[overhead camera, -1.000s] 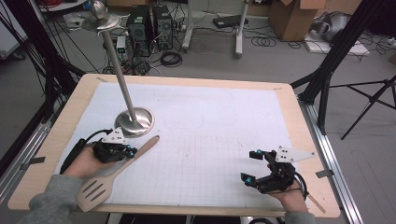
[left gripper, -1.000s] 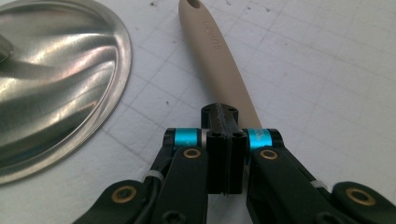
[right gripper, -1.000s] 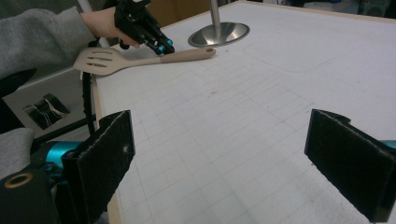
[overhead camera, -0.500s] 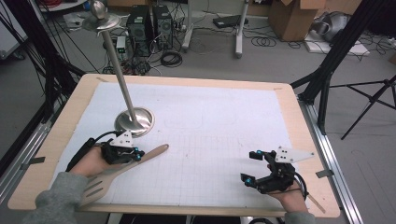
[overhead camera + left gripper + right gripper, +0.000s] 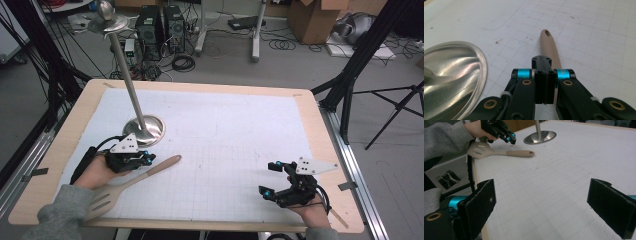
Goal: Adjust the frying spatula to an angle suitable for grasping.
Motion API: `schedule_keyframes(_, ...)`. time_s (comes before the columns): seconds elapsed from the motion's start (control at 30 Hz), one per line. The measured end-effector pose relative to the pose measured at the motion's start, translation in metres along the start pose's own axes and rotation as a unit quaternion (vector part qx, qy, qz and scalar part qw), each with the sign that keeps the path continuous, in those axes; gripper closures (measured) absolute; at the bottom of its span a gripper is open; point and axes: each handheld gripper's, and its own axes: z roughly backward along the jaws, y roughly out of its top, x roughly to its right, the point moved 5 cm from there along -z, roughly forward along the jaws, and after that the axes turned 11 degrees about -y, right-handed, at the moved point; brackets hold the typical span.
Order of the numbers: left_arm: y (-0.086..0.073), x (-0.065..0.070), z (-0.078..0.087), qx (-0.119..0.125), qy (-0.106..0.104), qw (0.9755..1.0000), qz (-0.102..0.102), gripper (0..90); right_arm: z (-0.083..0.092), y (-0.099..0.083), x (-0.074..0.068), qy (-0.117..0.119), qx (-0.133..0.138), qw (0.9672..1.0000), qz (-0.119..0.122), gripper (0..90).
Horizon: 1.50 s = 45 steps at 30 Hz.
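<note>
left tongs [image 5: 544, 72] closed above spatula [image 5: 131, 182]

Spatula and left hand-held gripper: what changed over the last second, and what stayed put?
The spatula swung: its handle tip, which lay close below the stand's base, now points out to the right over the mat, with the blade still at the near left edge. The left hand-held gripper stayed shut above the handle; whether it grips it is unclear. The stand and the open right hand-held gripper kept their places.
</note>
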Motion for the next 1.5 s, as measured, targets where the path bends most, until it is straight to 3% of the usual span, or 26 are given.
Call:
schedule_keyframes(0.23,-0.001,0.01,-0.008,-0.027,-0.015,0.9994,-0.018,89.6,0.0,0.0,0.0,0.0,0.001,1.0,0.0,7.6)
schedule_keyframes(0.4,-0.004,0.011,0.0,-0.035,-0.012,0.9991,-0.019,89.6,0.002,0.0,0.001,0.0,0.003,1.0,0.0,7.7)
schedule_keyframes(0.63,-0.01,0.024,0.012,-0.046,-0.021,0.9984,-0.027,89.5,0.0,0.0,0.001,0.0,-0.003,1.0,0.003,7.6)
schedule_keyframes(0.8,-0.017,0.032,0.014,-0.076,-0.025,0.9961,-0.036,89.6,-0.001,0.001,0.001,0.0,0.0,1.0,0.003,7.6)
schedule_keyframes(0.93,-0.019,0.029,0.017,-0.092,-0.005,0.9951,-0.036,89.6,-0.002,0.001,0.002,0.001,-0.003,1.0,0.004,7.6)
schedule_keyframes(1.03,-0.016,0.028,0.026,-0.076,0.004,0.9965,-0.033,89.6,-0.003,0.002,0.001,0.002,-0.002,1.0,0.005,7.7)
schedule_keyframes(1.13,-0.014,0.03,0.032,-0.066,-0.003,0.9974,-0.028,89.6,-0.003,0.002,0.002,0.002,-0.003,1.0,0.002,7.7)
schedule_keyframes(1.33,-0.026,0.03,0.02,-0.106,-0.015,0.9938,-0.031,89.6,-0.006,0.002,0.001,0.005,-0.008,0.9999,0.005,7.6)
schedule_keyframes(1.5,-0.027,0.026,0.02,-0.107,-0.011,0.9936,-0.034,89.6,-0.006,0.002,0.002,0.003,-0.008,0.9999,0.004,7.7)
